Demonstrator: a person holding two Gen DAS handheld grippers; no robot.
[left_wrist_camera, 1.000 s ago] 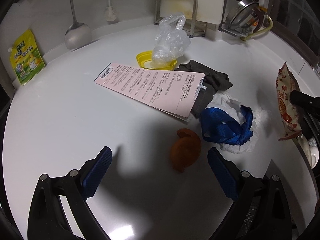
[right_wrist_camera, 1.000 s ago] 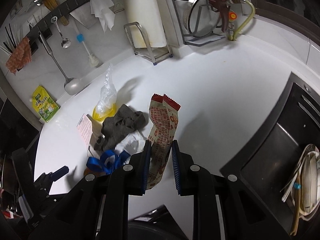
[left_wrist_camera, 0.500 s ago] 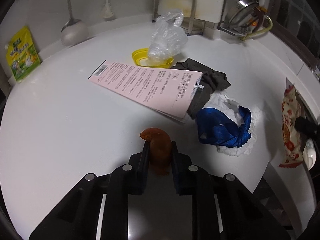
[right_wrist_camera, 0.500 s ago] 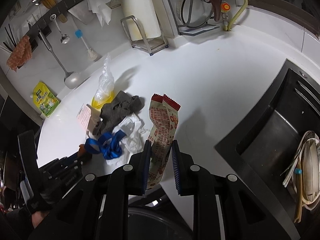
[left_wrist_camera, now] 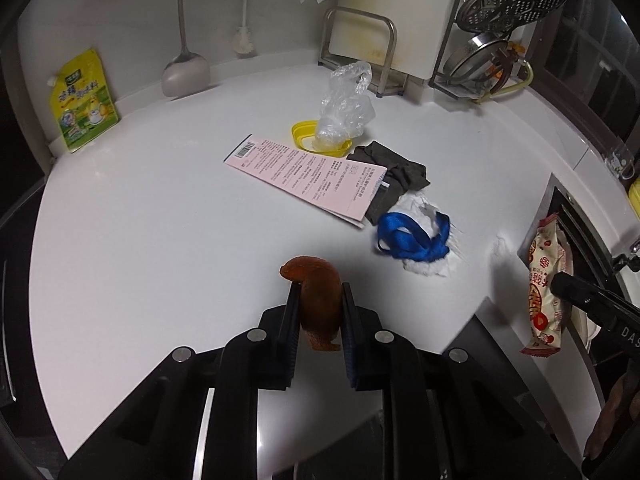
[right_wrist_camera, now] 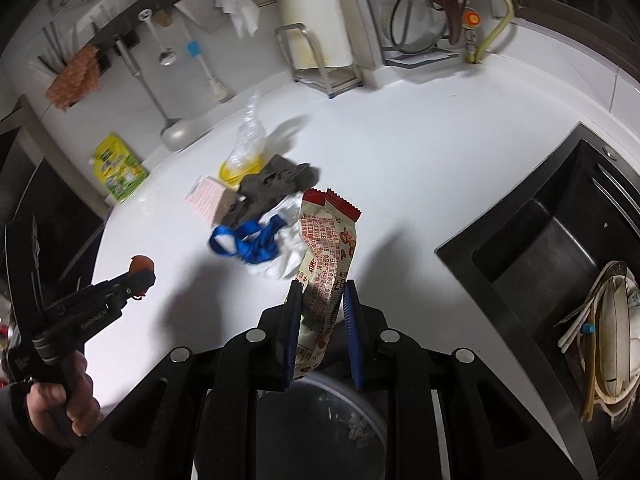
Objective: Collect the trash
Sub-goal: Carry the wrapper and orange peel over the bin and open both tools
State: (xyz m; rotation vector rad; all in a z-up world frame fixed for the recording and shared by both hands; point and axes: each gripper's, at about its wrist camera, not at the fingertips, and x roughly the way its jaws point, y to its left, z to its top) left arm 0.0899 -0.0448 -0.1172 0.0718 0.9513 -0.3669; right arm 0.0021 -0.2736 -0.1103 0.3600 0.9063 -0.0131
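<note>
My left gripper (left_wrist_camera: 319,292) is shut on a brown-orange peel (left_wrist_camera: 314,280), held above the white counter (left_wrist_camera: 160,220). My right gripper (right_wrist_camera: 322,292) is shut on a red-and-cream snack wrapper (right_wrist_camera: 330,236) that hangs upright between its pads, over the counter's front edge. The left wrist view shows that wrapper (left_wrist_camera: 546,284) at the far right. Left on the counter are a pink printed sheet (left_wrist_camera: 308,178), a dark grey cloth (left_wrist_camera: 394,168), a blue ribbon (left_wrist_camera: 412,240) on white tissue, and a clear plastic bag (left_wrist_camera: 344,108) in a yellow lid.
A grey round bin (right_wrist_camera: 348,412) sits below my right gripper. A black sink (right_wrist_camera: 540,240) with stacked dishes (right_wrist_camera: 608,328) lies to the right. A ladle (left_wrist_camera: 186,68), a yellow-green pouch (left_wrist_camera: 82,100) and a cutting board rack (left_wrist_camera: 360,40) line the back wall.
My left gripper shut on the orange peel and lifted it off the counter. My right gripper drew back toward the front edge, still holding the wrapper.
</note>
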